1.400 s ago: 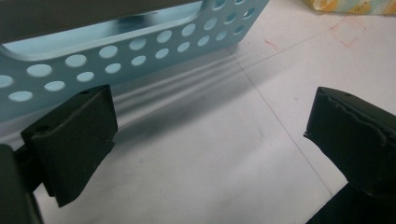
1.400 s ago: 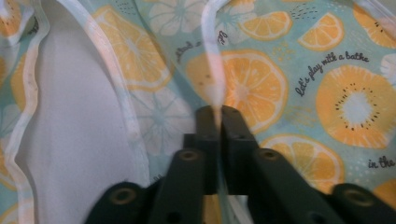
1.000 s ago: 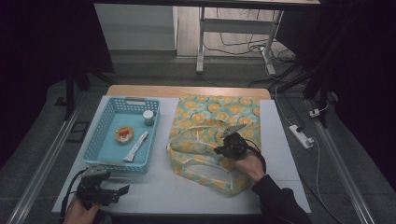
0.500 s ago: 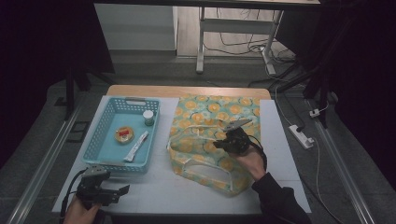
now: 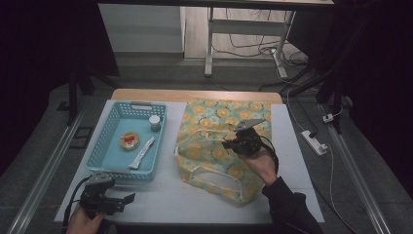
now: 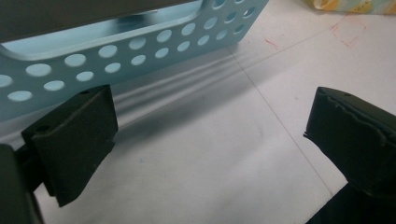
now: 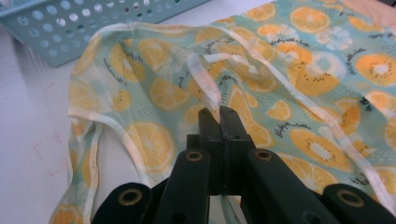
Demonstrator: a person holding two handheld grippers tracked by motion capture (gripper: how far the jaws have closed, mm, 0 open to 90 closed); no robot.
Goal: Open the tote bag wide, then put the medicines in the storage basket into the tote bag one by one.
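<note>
A fruit-print fabric bag (image 5: pixel 214 117) lies on the white table, right of centre. My right gripper (image 5: pixel 228 144) is over its middle, shut on the bag's white handle strap (image 7: pixel 205 79), which rises from between the closed jaws and pulls the top layer up a little. In the right gripper view the bag (image 7: pixel 303 84) spreads around my right gripper (image 7: pixel 218 114). My left gripper (image 5: pixel 127 199) rests at the table's front left, open and holding nothing. In the left gripper view, bare table lies between the apart jaws of my left gripper (image 6: pixel 210 130).
A light blue perforated basket (image 5: pixel 113 168) stands left of the bag and just beyond the left gripper (image 6: pixel 140 51). It holds a small jar (image 5: pixel 155 123), a round yellow item (image 5: pixel 129 141) and a white sachet (image 5: pixel 141 152). A power strip (image 5: pixel 313 141) lies on the floor to the right.
My right gripper has risen slightly with the handle strap, lifting the bag's upper layer. The left gripper has stayed where it was.
</note>
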